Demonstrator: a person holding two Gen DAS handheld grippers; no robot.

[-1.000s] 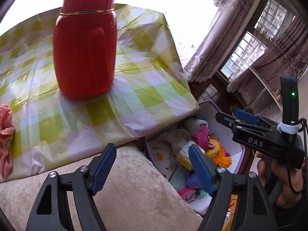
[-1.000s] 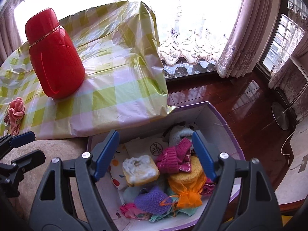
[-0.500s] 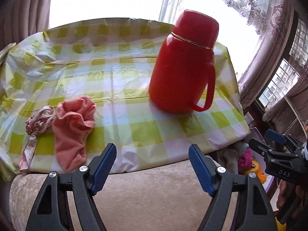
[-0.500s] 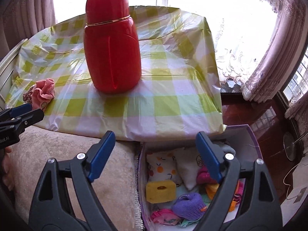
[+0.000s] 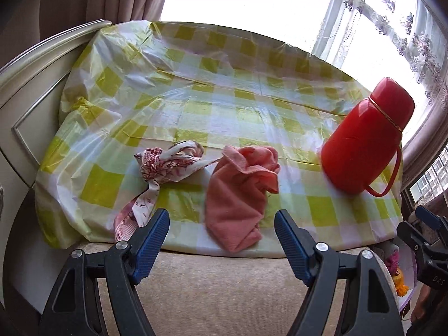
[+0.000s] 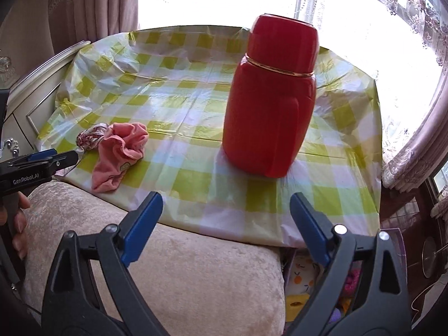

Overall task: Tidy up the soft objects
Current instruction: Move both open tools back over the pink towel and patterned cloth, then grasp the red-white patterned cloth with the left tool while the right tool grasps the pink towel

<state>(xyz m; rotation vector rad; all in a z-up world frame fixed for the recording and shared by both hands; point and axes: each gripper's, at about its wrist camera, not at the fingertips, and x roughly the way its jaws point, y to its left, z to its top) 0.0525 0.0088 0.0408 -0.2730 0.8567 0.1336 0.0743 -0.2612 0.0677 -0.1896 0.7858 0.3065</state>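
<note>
A pink cloth point(image 5: 240, 196) lies crumpled on the checked tablecloth point(image 5: 224, 106), near its front edge. A red-and-white patterned scarf point(image 5: 165, 168) lies just left of it, one end hanging over the edge. My left gripper point(image 5: 222, 240) is open and empty, hovering over the beige cushion just in front of the pink cloth. The pink cloth point(image 6: 120, 154) and the scarf point(image 6: 91, 137) also show in the right wrist view. My right gripper point(image 6: 225, 226) is open and empty, further right, in front of the red flask point(image 6: 271, 98). The left gripper point(image 6: 42, 165) shows at that view's left edge.
The red flask point(image 5: 366, 140) stands on the table's right side. A beige cushion point(image 6: 154, 266) lies in front of the table. A purple-rimmed box with several soft items point(image 6: 305, 288) sits low right beside the cushion. A cream cabinet point(image 5: 28, 89) stands left; curtained windows are behind.
Both grippers have swung left, away from the box of soft items and toward the table. The pink cloth and scarf have come to the centre of the left wrist view. Both stay open.
</note>
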